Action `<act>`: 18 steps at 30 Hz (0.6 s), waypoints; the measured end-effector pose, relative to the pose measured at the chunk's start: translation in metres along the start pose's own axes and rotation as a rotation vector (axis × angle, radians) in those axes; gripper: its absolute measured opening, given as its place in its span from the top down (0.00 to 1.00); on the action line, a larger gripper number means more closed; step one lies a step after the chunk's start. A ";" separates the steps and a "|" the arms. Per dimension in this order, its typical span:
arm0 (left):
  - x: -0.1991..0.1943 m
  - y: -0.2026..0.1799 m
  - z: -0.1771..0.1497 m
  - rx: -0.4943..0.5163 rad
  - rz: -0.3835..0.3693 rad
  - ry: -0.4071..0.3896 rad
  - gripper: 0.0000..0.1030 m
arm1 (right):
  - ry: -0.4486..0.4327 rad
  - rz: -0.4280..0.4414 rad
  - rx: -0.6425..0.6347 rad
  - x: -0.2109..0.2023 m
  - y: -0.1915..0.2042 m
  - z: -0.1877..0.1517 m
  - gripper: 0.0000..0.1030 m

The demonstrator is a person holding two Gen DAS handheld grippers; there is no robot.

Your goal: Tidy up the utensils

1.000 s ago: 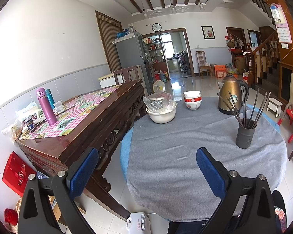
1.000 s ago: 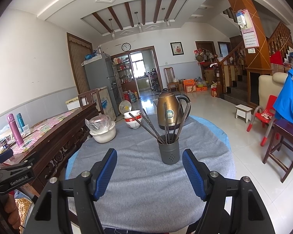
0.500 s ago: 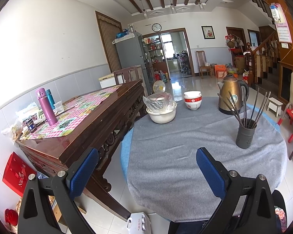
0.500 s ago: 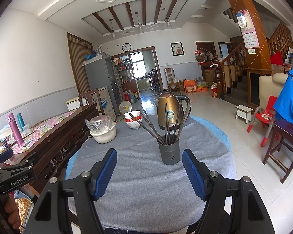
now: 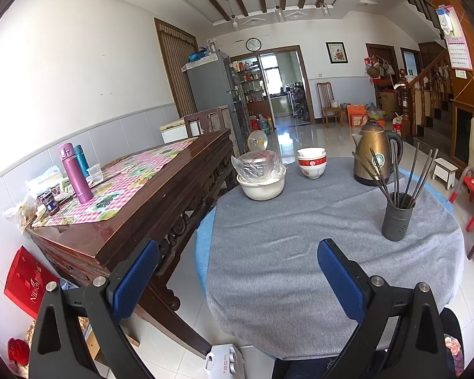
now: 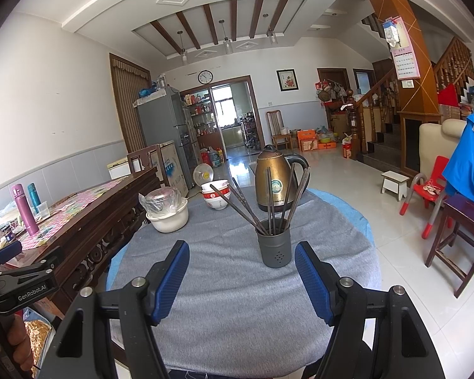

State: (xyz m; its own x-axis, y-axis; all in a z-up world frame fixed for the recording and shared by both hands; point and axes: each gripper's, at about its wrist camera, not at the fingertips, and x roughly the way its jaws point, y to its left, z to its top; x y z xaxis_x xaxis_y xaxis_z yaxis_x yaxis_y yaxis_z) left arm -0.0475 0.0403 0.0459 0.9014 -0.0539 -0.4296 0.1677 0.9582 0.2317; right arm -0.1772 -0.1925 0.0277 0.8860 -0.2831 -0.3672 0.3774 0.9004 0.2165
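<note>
A dark grey holder cup (image 6: 274,250) stands on the round table's grey cloth (image 6: 237,309), with several dark chopsticks (image 6: 270,202) fanning out of it. My right gripper (image 6: 241,263) hovers open just short of the cup, blue pads apart and nothing between them. In the left wrist view the same cup (image 5: 397,216) and its chopsticks (image 5: 395,172) sit far right. My left gripper (image 5: 237,265) is open and empty over the table's near left edge. The left tool (image 6: 19,287) shows at the right wrist view's left border, held by a hand.
A brass kettle (image 6: 276,184), stacked red-and-white bowls (image 6: 216,194) and a white bowl with a bagged pot (image 6: 167,210) stand at the back of the table. A dark wooden sideboard (image 5: 148,208) flanks the left. Stools and a red chair (image 6: 433,189) stand right.
</note>
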 end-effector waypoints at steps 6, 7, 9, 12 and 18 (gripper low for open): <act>0.000 0.000 0.000 0.001 -0.001 0.001 0.03 | 0.001 0.001 -0.001 0.000 0.000 0.000 0.29; 0.000 0.000 0.000 0.000 -0.001 0.001 0.03 | 0.001 0.001 0.000 0.000 -0.001 0.000 0.29; -0.001 0.000 0.000 -0.001 0.001 0.001 0.03 | 0.000 0.001 0.000 0.000 0.000 0.000 0.29; -0.001 0.000 0.000 0.000 0.001 -0.001 0.03 | -0.002 -0.001 0.002 0.001 -0.002 0.001 0.29; 0.000 0.000 0.000 -0.001 -0.004 0.002 0.03 | -0.009 -0.005 0.002 -0.001 -0.003 0.004 0.29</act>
State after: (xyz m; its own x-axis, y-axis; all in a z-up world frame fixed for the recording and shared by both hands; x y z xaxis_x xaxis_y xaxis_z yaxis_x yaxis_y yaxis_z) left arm -0.0474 0.0402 0.0463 0.9001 -0.0568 -0.4321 0.1705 0.9583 0.2292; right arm -0.1779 -0.1962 0.0309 0.8862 -0.2909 -0.3605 0.3828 0.8981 0.2165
